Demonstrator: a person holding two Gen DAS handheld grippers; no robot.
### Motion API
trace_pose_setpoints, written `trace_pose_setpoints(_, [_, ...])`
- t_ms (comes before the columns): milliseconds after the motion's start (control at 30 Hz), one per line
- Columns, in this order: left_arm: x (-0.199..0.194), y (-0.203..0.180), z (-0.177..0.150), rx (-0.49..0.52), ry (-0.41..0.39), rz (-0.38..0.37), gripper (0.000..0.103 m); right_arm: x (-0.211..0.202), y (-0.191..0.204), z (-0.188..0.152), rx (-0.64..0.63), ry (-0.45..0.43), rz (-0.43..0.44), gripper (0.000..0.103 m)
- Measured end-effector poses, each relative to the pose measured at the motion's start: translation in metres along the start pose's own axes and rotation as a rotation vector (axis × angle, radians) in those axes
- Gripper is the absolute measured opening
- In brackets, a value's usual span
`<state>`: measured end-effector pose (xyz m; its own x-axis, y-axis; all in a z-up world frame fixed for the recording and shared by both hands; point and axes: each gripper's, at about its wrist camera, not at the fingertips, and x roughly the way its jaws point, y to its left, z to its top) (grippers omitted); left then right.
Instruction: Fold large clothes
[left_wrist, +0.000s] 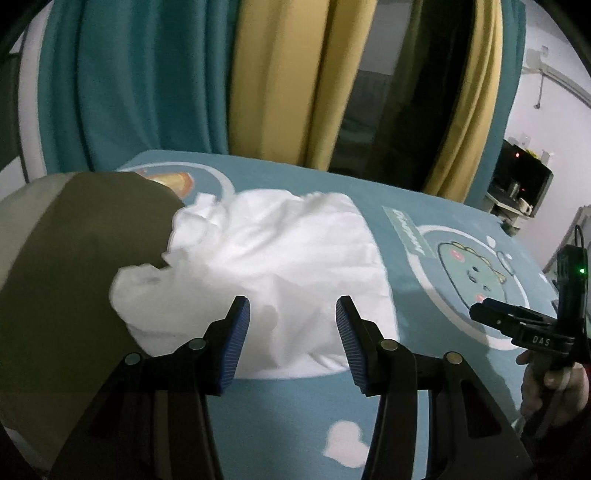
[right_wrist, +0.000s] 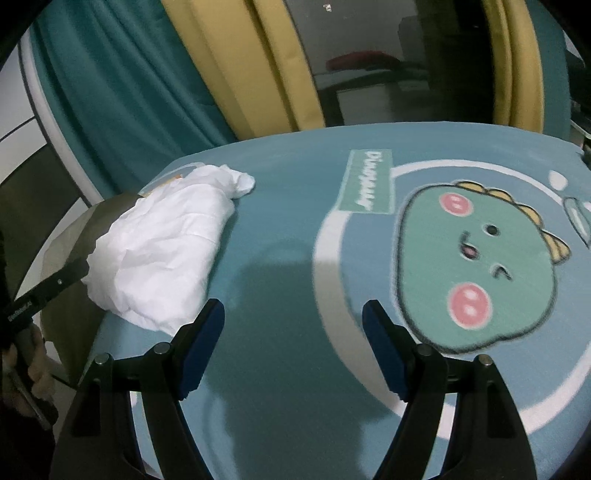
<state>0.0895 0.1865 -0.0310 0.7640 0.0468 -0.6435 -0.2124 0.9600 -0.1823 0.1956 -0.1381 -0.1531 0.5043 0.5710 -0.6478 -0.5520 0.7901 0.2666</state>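
A white garment (left_wrist: 280, 258) is lying crumpled and partly bunched on the blue dinosaur-print mat (left_wrist: 424, 229) that is covering the counter, with its left side lapping over an olive-brown cloth (left_wrist: 74, 266) that is draping off the counter's left edge. The left tongs (left_wrist: 292, 317) are hovering just above the garment's near edge with their blue-padded fingers (left_wrist: 238, 343) spread wide and gripping nothing. The right tongs (right_wrist: 293, 321) are likewise standing spread apart and empty, poised over bare mat between the garment, which is sitting well to their left at the mat's far left side, and the green cartoon dinosaur face (right_wrist: 476, 269) printed to their right. In the left wrist view the right tongs are showing at the right edge as a black body with a green light, a bare hand (left_wrist: 554, 384) wrapping around the handle; in the right wrist view the other hand (right_wrist: 33, 369) is holding the left tool at the lower left. Teal curtains (left_wrist: 122, 81) and yellow curtains (left_wrist: 280, 74) are hanging behind the counter.
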Motion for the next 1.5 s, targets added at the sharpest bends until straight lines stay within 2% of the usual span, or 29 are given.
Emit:
trace_pose_setpoints(567, [-0.020, -0.075, -0.027, 0.068, 0.003, -0.064, 0.052, -0.062, -0.055, -0.045, 0.072, -0.043, -0.083, 0.077])
trace_pose_setpoints(733, [-0.023, -0.093, -0.033, 0.080, 0.028, -0.077, 0.052, -0.083, -0.067, -0.055, 0.075, -0.063, -0.124, 0.087])
trace_pose_setpoints(900, [-0.037, -0.111, -0.033, 0.114, 0.000, -0.112, 0.052, -0.107, -0.076, -0.060, 0.081, -0.098, -0.167, 0.089])
trace_pose_setpoints(1200, [-0.065, -0.136, -0.027, 0.191, -0.108, -0.099, 0.052, -0.162, -0.082, -0.055, 0.046, -0.217, -0.278, 0.090])
trace_pose_setpoints(1233, [-0.068, -0.138, -0.025, 0.195, -0.123, -0.093, 0.052, -0.169, -0.082, -0.053, 0.042, -0.233, -0.289, 0.090])
trace_pose_setpoints(1333, [-0.078, -0.142, -0.021, 0.193, -0.169, -0.089, 0.067, -0.184, -0.081, -0.048, 0.033, -0.267, -0.303, 0.090])
trace_pose_setpoints(1433, [-0.088, -0.143, -0.015, 0.190, -0.218, -0.089, 0.070, -0.197, -0.078, -0.045, 0.017, -0.300, -0.316, 0.090])
trace_pose_setpoints(1500, [-0.093, -0.144, -0.012, 0.195, -0.240, -0.080, 0.076, -0.204, -0.075, -0.043, 0.005, -0.318, -0.326, 0.091])
